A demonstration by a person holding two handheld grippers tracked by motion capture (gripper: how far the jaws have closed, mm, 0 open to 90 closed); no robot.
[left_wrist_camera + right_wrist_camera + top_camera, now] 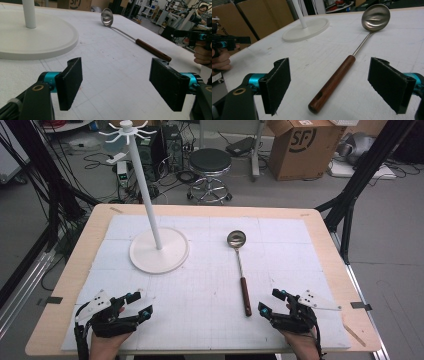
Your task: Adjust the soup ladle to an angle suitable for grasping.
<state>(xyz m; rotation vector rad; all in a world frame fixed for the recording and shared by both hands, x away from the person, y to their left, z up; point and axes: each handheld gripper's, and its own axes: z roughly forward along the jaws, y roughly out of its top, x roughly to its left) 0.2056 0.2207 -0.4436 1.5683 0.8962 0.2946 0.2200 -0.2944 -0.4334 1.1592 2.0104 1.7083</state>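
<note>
A steel ladle (pixel 240 270) with a dark wooden handle lies on the white mat, bowl pointing away from me. My right gripper (pixel 270 301) rests just right of the handle's near end, open. In the right gripper view the ladle (pixel 337 77) lies between and ahead of the spread pads (pixel 276 85), untouched by either, and the right gripper (pixel 329 85) holds nothing. My left gripper (pixel 140 304) sits at the near left of the mat, open and empty. In the left gripper view the left gripper (pixel 116 82) faces bare mat, with the ladle (pixel 150 48) farther off to the right.
A white hook stand (pixel 159 251) with a round base and tall pole stands at the mat's back left; its base (pixel 37 37) is close ahead of the left gripper. The wooden table (pixel 330 245) borders the mat. A stool (pixel 210 167) and a cardboard box (pixel 305 147) stand beyond.
</note>
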